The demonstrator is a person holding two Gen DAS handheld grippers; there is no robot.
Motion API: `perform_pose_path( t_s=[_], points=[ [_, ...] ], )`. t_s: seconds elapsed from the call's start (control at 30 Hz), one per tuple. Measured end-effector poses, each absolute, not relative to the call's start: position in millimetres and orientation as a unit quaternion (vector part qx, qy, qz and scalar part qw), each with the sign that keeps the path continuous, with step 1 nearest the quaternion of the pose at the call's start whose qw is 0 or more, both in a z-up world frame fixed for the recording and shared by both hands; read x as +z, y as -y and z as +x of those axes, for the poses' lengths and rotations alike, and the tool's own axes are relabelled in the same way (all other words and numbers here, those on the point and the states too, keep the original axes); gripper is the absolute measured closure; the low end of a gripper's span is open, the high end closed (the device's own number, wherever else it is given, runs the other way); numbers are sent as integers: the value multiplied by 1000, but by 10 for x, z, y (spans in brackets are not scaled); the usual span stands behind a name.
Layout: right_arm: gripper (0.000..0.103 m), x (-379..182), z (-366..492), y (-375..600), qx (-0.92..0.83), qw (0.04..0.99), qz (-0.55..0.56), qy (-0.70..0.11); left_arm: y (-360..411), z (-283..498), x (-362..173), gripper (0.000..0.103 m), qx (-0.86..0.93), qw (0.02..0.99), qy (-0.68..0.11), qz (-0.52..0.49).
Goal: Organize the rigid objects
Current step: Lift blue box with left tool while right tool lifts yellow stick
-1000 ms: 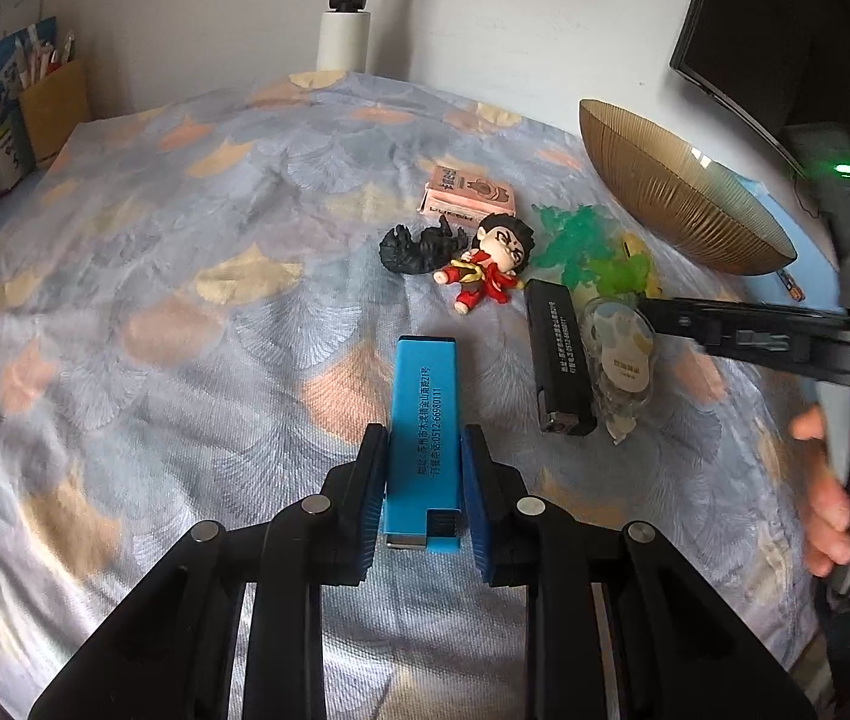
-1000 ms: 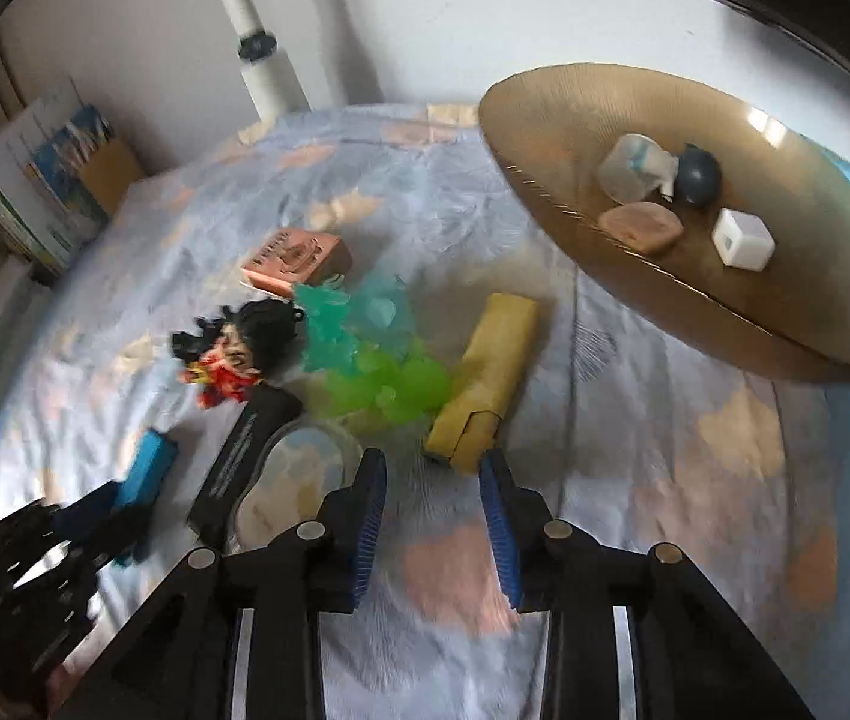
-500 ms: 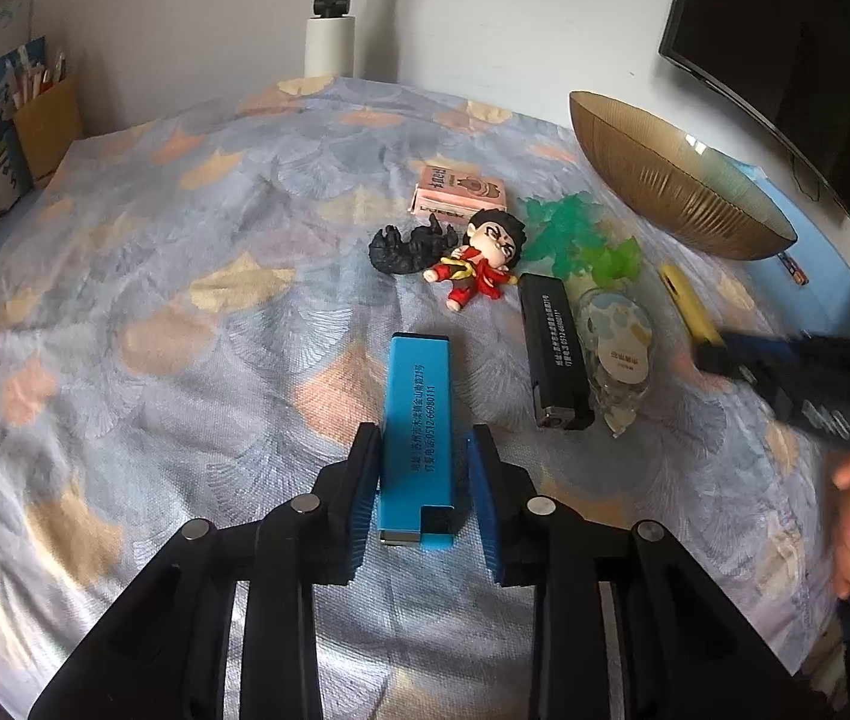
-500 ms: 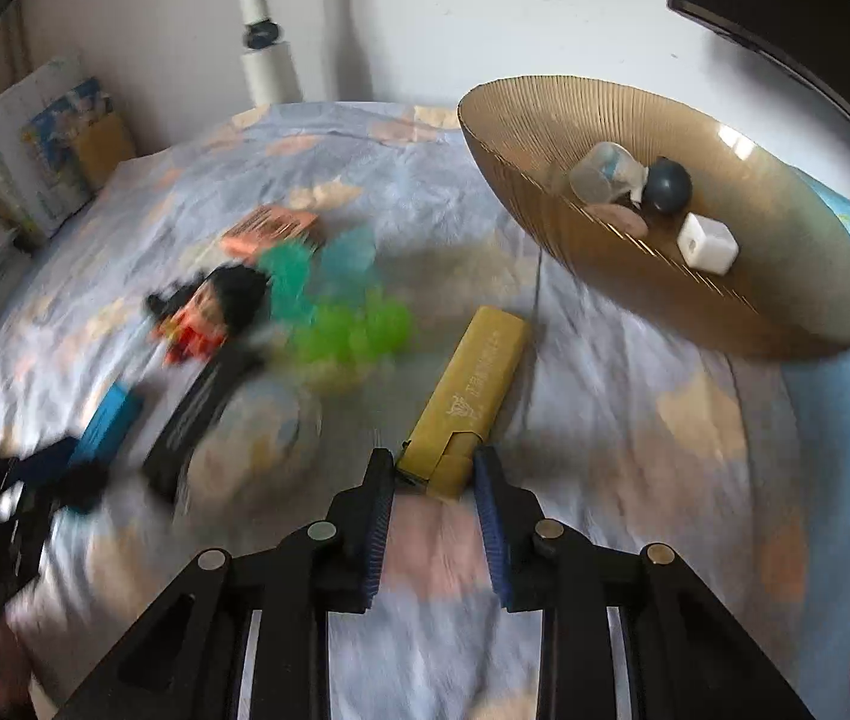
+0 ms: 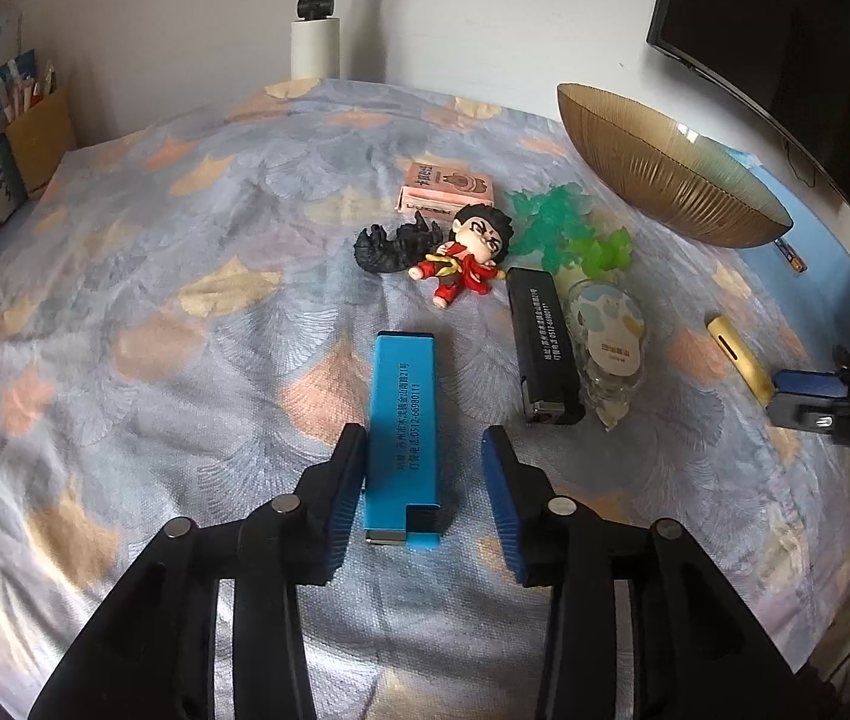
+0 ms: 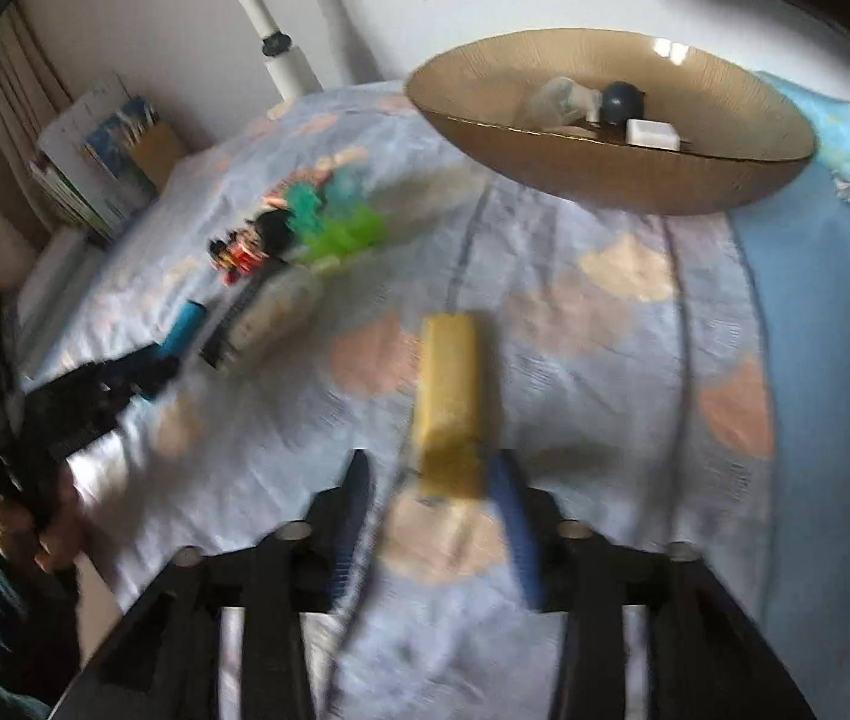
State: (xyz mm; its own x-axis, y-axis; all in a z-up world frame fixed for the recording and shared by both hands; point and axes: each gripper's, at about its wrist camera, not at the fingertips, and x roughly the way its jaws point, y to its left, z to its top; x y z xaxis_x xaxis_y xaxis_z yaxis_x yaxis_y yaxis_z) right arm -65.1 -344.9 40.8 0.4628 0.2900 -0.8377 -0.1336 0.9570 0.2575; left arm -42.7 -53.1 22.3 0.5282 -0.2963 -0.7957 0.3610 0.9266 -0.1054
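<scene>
left tool (image 5: 422,483) spread around blue lighter (image 5: 404,429), its long axis pointing away; right tool (image 6: 434,516) apart.

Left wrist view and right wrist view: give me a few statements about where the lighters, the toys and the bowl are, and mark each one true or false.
1. The blue lighter lies flat between the open fingers of the left tool. True.
2. The black lighter sits inside the brown bowl. False: it lies on the cloth beside a round clear packet.
3. The bowl holds several small items, among them a white cube. True.
4. The red figurine stands upright. False: it lies on its side.
5. The yellow lighter is next to the blue one. False: it is by the right tool.
</scene>
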Motion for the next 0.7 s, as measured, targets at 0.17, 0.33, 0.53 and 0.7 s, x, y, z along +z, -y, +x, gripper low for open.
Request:
perform_pose_path(
  t_s=[0.17, 0.33, 0.53, 0.7],
  points=[
    [52, 342, -496, 3112, 69, 863, 2, -500, 581, -392, 236, 47, -204, 865, -457, 27],
    [76, 346, -543, 3065, 72, 873, 1, -482, 655, -372, 239, 76, -179, 871, -453, 61],
    [78, 358, -658, 3004, 72, 883, -19, -463, 544, -447, 284, 82, -196, 871, -450, 30],
    [82, 574, -820, 2891, 111, 898, -26, -425, 565, -541, 428, 82, -205, 878, -431, 28]
  ],
)
